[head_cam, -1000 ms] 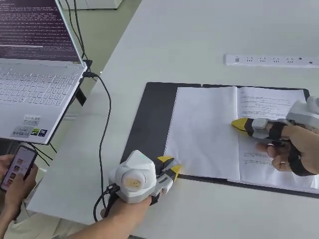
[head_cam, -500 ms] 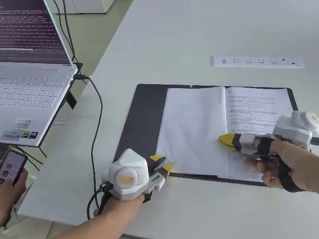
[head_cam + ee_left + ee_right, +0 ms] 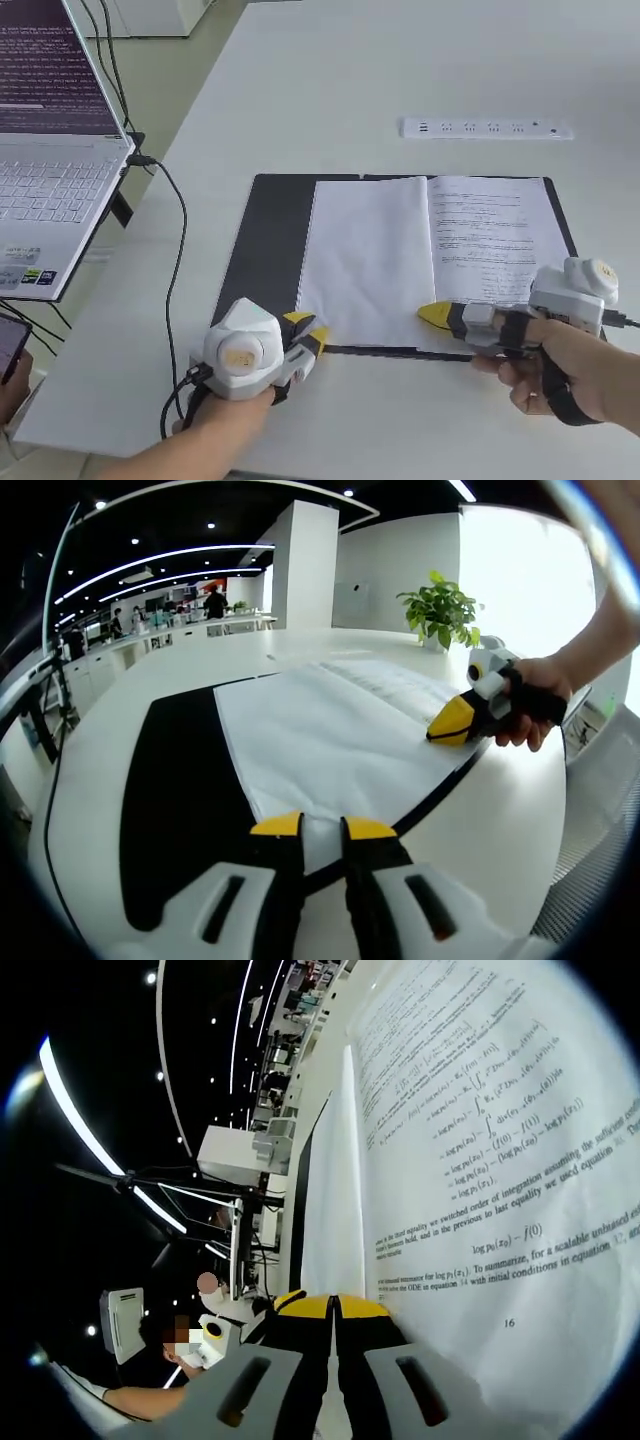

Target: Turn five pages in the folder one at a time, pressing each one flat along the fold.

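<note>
Head view looks down on the folder [image 3: 270, 250]; the 2 gripper views face it closely from opposite sides.

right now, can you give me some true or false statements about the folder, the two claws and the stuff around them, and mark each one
1. The folder lies open on the table. True.
2. The right claw has its jaws wide apart. False: they are closed together, with the tip near the bottom of the fold.
3. The left-hand page is blank and the right-hand page is printed. True.
4. The power strip lies on top of the folder. False: it lies on the table beyond the folder, apart from it.
5. The left claw sits at the blank page's lower left corner. True.
</note>
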Demonstrator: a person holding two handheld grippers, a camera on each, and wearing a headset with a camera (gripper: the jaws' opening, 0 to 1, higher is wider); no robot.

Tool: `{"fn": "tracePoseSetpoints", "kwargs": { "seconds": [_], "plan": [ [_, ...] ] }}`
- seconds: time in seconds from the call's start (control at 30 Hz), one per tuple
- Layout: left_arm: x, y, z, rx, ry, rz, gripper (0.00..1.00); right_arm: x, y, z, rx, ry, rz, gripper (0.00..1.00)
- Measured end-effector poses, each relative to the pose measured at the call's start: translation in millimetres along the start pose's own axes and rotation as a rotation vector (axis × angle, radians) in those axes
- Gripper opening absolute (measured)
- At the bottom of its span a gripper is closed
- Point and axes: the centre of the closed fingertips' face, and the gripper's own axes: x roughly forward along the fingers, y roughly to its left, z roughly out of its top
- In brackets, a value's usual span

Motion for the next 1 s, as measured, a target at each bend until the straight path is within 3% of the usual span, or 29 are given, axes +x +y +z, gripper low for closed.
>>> {"fn": "tracePoseSetpoints", "kwargs": {
  "seconds": [0.13, 0.23, 0.57, 0.73, 0.83, 0.9, 1.0],
  "plan": [
    [-0.2, 0.1, 0.1, -0.001, -0.001, 0.0, 0.13, -2.9, -1.1, -6.7, 0.01, -0.005, 0.005, 0.0],
    [-0.3, 0.2, 0.1, -0.001, -0.001, 0.0, 0.13, -6.9, 1.1, -20.3, 0.022, 0.016, 0.007, 0.0],
    [-0.4, 0.8, 0.8, 0.001, 0.01, 0.0, 0.13, -21.0, 2.3, -47.0, -0.011, 0.056, -0.009, 0.0],
    [-0.4, 0.6, 2.3, -0.028, 0.036, 0.0, 0.14, -35.3, 18.6, -38.6, -0.08, -0.022, 0.008, 0.0],
    [-0.8, -3.0, 3.8, -0.085, 0.062, -0.022, 0.18, -50.0, 30.2, -28.7, -0.169, -0.087, -0.013, 0.0],
    [-2.0, -5.9, 4.8, -0.083, 0.091, -0.026, 0.22, -61.0, 39.3, -18.9, -0.204, -0.153, -0.024, 0.03],
    [-8.7, -7.1, 11.3, -0.087, 0.081, -0.028, 0.23, -78.5, 47.8, -5.7, -0.244, -0.233, -0.058, 0.09]
  ]
}}
